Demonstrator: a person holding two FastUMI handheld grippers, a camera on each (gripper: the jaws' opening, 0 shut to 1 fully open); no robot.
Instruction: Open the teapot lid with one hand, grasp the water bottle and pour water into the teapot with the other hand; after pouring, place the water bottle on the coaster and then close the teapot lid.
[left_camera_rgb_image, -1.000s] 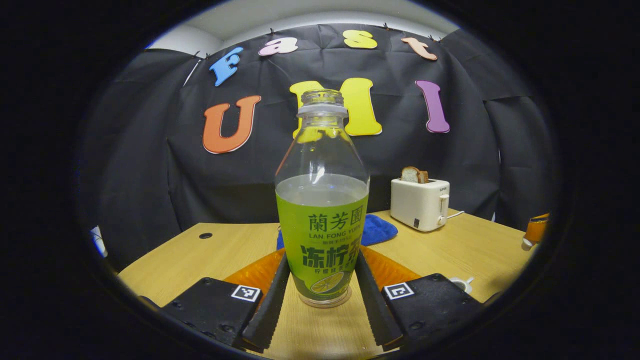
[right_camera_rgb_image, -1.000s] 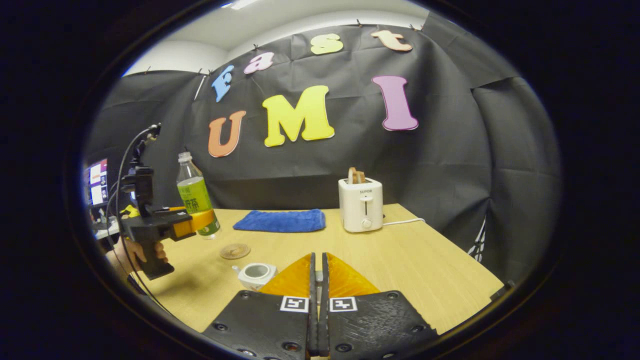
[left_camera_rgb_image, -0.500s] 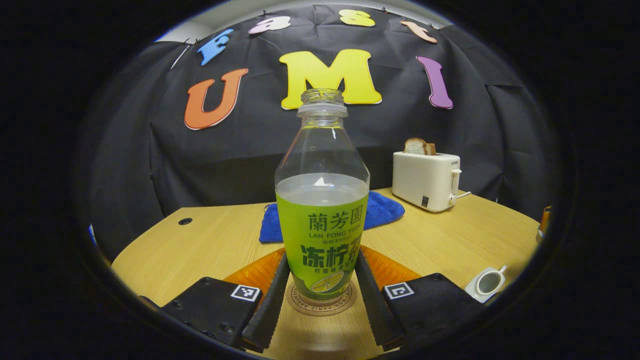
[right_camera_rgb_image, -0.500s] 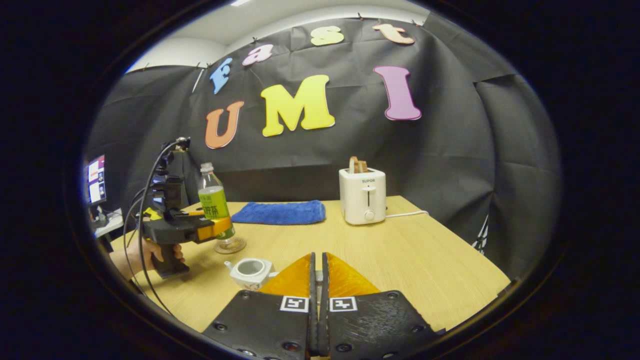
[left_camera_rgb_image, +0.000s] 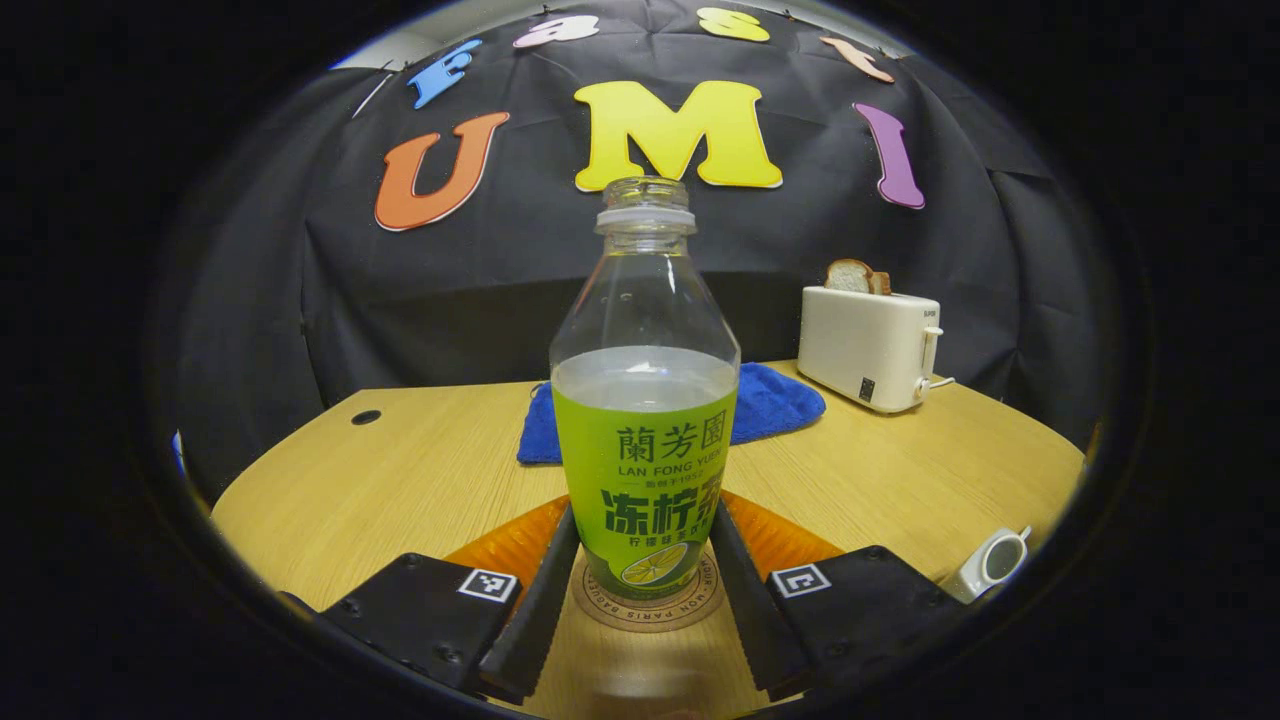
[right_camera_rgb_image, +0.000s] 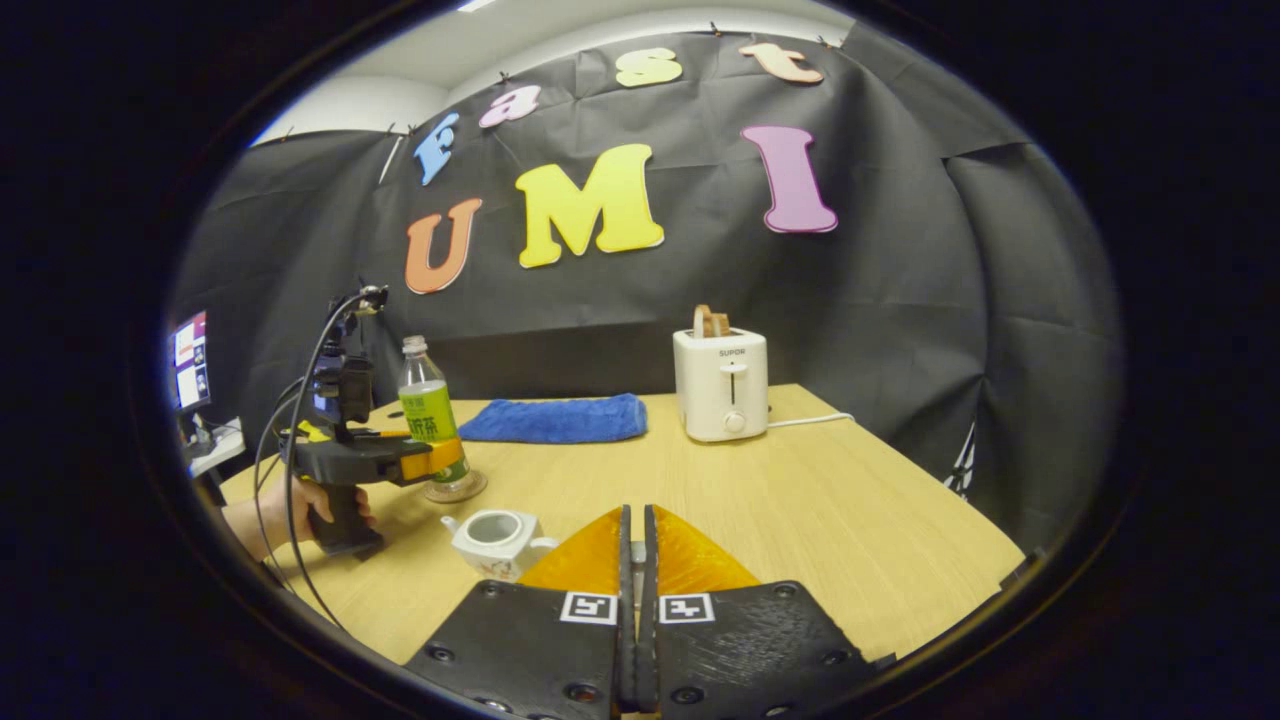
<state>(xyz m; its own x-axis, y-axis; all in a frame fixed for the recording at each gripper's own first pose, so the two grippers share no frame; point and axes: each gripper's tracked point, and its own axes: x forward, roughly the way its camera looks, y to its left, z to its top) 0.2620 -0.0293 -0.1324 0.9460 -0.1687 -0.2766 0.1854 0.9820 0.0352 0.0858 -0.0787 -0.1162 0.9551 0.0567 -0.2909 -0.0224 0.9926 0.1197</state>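
Left gripper view: our left tool (left_camera_rgb_image: 640, 590) grips the bottle (left_camera_rgb_image: 645, 440), upright on the coaster (left_camera_rgb_image: 650, 605). Our right tool (right_camera_rgb_image: 635, 600) is clenched, perhaps on the lid; the teapot (right_camera_rgb_image: 497, 537) is uncovered.

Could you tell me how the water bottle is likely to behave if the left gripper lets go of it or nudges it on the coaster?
The water bottle stands tall and narrow on the small coaster, so a sideways nudge could probably tip it. It looks uncapped and over half full, so tipping would likely spill. The liquid sits low, which should steady it somewhat.

Black left gripper (right_camera_rgb_image: 440, 462) body, orange band, looping black cables, 2 square markers by jaws
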